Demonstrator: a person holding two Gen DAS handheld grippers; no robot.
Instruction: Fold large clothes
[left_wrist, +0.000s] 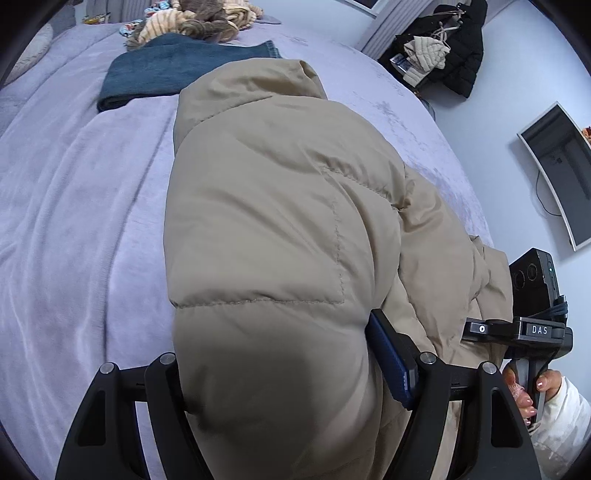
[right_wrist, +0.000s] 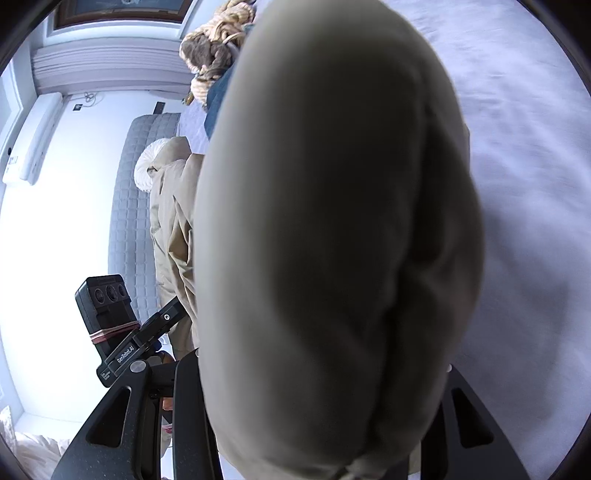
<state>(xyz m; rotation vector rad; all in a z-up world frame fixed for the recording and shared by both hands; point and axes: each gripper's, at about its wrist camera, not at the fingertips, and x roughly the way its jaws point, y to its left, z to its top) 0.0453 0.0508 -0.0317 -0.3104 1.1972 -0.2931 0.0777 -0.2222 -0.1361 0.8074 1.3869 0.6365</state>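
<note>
Left gripper (left_wrist: 280, 373) pinching puffy beige quilted jacket (left_wrist: 273, 229), frame centre, over the lilac bed blanket (left_wrist: 74, 206); right gripper (right_wrist: 325, 398) clamped on the same jacket (right_wrist: 332, 221). Folded blue jeans (left_wrist: 173, 70) upper left. Readable: "DAS" lower right; "GenRobot.AI" lower left of right view

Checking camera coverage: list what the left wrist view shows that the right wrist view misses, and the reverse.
Left wrist only: the black coats on a wall rack and a curved monitor.

Right wrist only: the white wall air conditioner and the grey quilted mattress edge.

Both: the beige puffer jacket filling each gripper's jaws, folded blue jeans and the lavender bedspread.
</note>
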